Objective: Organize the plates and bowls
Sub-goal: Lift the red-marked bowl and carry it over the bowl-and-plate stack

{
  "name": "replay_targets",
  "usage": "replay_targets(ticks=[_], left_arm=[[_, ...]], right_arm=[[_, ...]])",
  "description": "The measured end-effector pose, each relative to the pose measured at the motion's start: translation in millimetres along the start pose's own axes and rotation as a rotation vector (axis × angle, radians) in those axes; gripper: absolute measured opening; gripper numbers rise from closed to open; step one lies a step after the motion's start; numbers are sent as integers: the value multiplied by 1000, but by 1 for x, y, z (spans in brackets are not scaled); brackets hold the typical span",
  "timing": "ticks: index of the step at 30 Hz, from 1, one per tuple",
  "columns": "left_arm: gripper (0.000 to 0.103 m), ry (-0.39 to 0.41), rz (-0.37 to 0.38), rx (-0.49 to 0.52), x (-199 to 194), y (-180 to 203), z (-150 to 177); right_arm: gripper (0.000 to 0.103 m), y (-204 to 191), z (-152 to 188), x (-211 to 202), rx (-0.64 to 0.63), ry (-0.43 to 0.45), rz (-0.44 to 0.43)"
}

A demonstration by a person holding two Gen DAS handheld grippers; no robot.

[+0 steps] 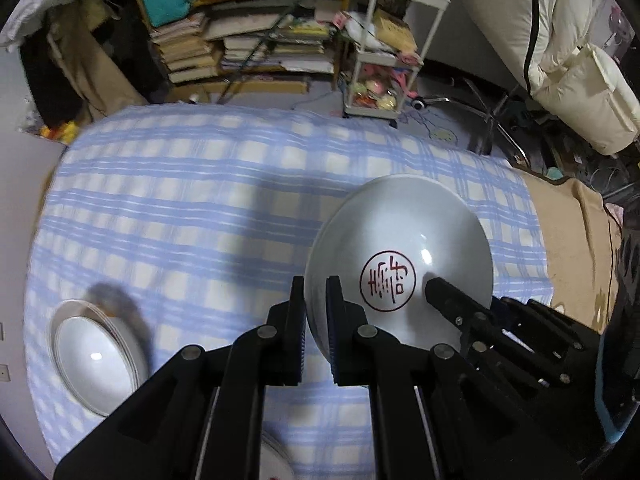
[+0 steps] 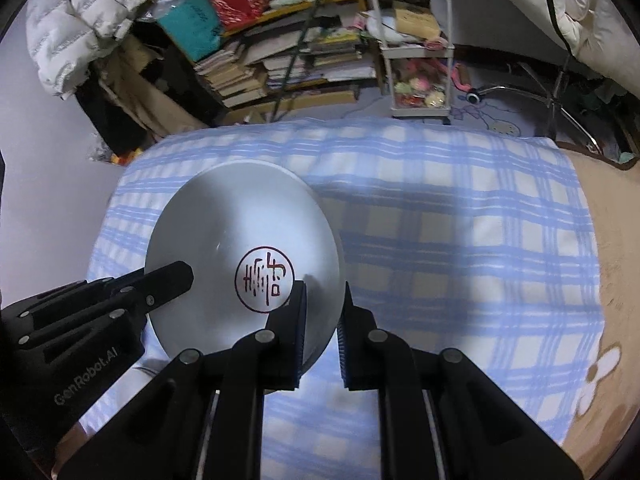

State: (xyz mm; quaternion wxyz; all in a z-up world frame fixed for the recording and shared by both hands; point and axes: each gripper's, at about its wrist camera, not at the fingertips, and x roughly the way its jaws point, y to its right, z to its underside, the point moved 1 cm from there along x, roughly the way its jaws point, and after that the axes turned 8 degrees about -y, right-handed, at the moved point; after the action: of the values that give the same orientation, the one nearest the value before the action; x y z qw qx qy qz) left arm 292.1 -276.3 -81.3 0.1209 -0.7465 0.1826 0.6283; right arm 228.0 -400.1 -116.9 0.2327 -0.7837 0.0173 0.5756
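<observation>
A white bowl (image 1: 400, 236) with a round red seal mark inside is held above the blue-checked cloth (image 1: 200, 200). My left gripper (image 1: 316, 300) is shut on its left rim, one finger inside and one outside. My right gripper (image 2: 322, 304) is shut on its right rim in the same way. The bowl also shows in the right wrist view (image 2: 244, 216). A stack of white bowls (image 1: 96, 364) sits on the cloth at the lower left of the left wrist view. A white plate edge (image 1: 276, 456) peeks out under the left gripper.
The checked cloth (image 2: 460, 240) covers a low table. Behind it stand a white trolley (image 1: 384, 60), a shelf with stacked books (image 1: 248, 40) and a chair base (image 2: 552, 100). A brown rug (image 2: 608, 280) lies to the right.
</observation>
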Motion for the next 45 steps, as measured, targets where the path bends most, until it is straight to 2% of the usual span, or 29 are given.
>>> replay_targets(ticks=[6, 9, 21, 27, 33, 39, 45], left_arm=[[9, 49, -33, -22, -36, -38, 21], [9, 60, -50, -29, -45, -56, 32], [9, 78, -39, -149, -61, -148, 74], [9, 46, -97, -190, -50, -195, 98], [9, 19, -63, -282, -35, -237, 113], [9, -12, -67, -328, -9, -261, 123], [9, -48, -62, -326, 13, -268, 124]], right_arm=[[16, -46, 18, -5, -24, 7, -60], [16, -71, 26, -10, -51, 17, -58], [16, -158, 47, 4, -123, 22, -92], [16, -200, 62, 31, -174, -19, -117], [16, -229, 71, 62, -222, -73, -125], [16, -246, 75, 94, -261, -109, -125], [16, -254, 74, 108, -315, -123, -58]])
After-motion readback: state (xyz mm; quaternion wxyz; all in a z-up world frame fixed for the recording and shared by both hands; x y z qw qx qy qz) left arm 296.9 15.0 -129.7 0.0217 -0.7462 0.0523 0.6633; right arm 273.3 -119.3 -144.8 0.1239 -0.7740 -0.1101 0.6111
